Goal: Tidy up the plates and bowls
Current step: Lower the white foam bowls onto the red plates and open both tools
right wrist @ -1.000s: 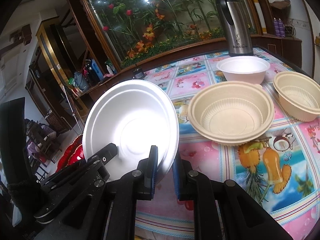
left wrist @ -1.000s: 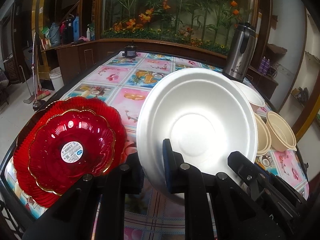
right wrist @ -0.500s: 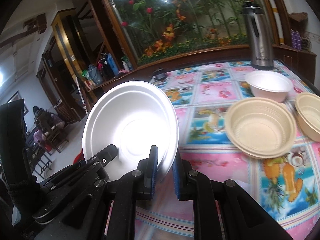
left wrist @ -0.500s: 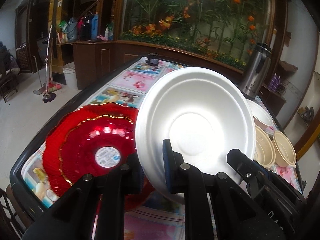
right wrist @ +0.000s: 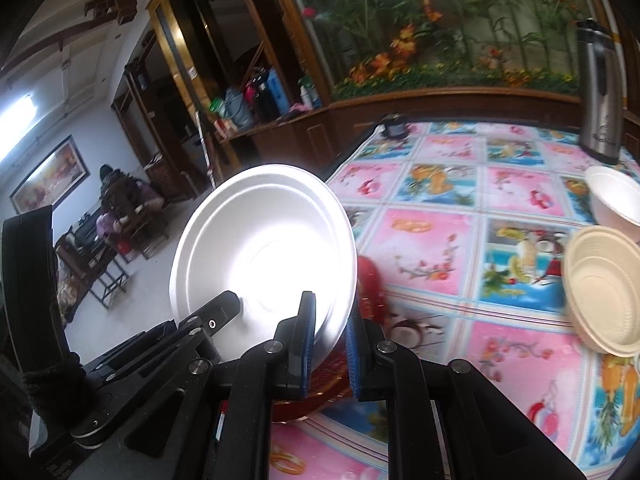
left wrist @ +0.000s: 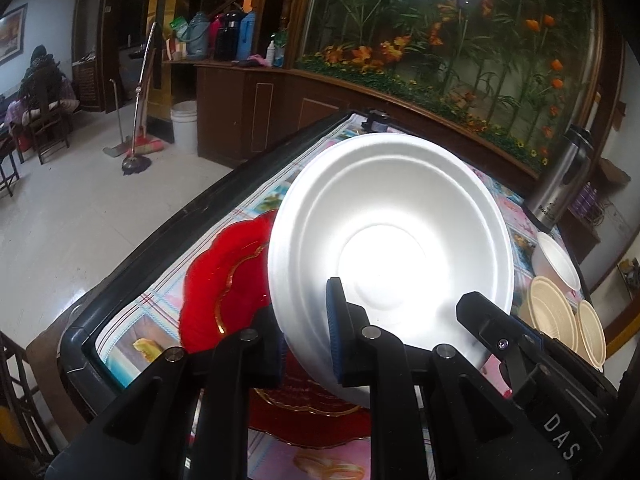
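Both grippers hold one white foam plate point(left wrist: 392, 236), tilted up above the table's left end. My left gripper point(left wrist: 306, 336) is shut on its near rim. My right gripper point(right wrist: 330, 340) is shut on the rim of the same plate point(right wrist: 264, 240); its fingers point(left wrist: 492, 324) also show at the plate's lower right in the left wrist view. Under the plate lie stacked red glass plates point(left wrist: 224, 280), mostly hidden; a red edge point(right wrist: 370, 280) shows in the right wrist view. Beige bowls point(right wrist: 604, 288) and a white bowl point(right wrist: 614, 196) sit at the table's right.
A steel thermos point(right wrist: 598, 92) stands at the far right corner. A small dark object point(right wrist: 394, 126) sits at the table's far edge. The table's black rim point(left wrist: 160, 236) runs along the left, with floor, a mop and a white bucket point(left wrist: 184, 124) beyond.
Both grippers have carried the white plate to the left, over the red plates, which it now covers more. The bowls have slid toward the right edge of both views.
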The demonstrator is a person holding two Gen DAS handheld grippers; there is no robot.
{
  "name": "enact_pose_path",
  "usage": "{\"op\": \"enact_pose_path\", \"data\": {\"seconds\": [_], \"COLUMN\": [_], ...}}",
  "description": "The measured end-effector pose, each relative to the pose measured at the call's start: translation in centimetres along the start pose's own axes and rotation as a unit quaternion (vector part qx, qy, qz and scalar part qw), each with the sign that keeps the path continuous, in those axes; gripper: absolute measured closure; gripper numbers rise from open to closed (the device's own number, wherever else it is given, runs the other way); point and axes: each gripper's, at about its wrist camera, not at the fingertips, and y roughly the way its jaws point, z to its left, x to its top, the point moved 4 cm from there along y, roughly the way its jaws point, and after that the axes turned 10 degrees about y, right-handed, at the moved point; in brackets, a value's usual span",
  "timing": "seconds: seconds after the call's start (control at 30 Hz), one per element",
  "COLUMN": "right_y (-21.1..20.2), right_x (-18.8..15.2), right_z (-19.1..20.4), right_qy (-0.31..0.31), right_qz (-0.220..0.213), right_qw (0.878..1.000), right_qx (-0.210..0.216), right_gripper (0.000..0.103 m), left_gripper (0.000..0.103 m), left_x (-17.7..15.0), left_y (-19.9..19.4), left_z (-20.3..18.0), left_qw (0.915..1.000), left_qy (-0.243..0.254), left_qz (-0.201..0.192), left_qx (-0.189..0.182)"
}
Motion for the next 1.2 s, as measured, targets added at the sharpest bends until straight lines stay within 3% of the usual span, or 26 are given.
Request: {"op": "enact_pose_path", "data": {"seconds": [0.57,0.83,0.9,0.97,1.13,1.2], "right_y": [3.4,3.8,3.7,3.5,2.6,2.1], "right_x": [-0.8,-1.1,-1.1,-0.9,-0.4,-0.2], "right_z": [0.8,1.3,1.3,1.1,0.9,0.8], "right_qy": [-0.003,-0.011,-0.011,-0.011,0.001,0.006], "right_qz": [0.071,0.078,0.076,0.069,0.056,0.048], "right_qw": [0.997,0.997,0.997,0.997,0.998,0.999], "right_qx": [-0.009,-0.015,-0.017,-0.02,-0.017,-0.012], "right_gripper": [0.09,0.078,0.063,0.061,0.051,0.048], "left_gripper": [0.087,0.084,0.078,0.065,0.047,0.046], "left_x": [-1.3,-1.3,-1.3,-1.3,-0.9,-0.7], "left_y": [2.6,2.8,2.9,2.9,2.0,1.4], "left_z": [1.0,1.3,1.6,1.9,2.2,2.2], "left_qw": [0.998,0.9975,0.9971,0.9969,0.9974,0.9979], "left_qy": [-0.016,-0.024,-0.032,-0.04,-0.051,-0.051], "left_qz": [0.059,0.065,0.067,0.064,0.046,0.03], "left_qx": [0.013,0.015,0.016,0.02,0.02,0.024]}}
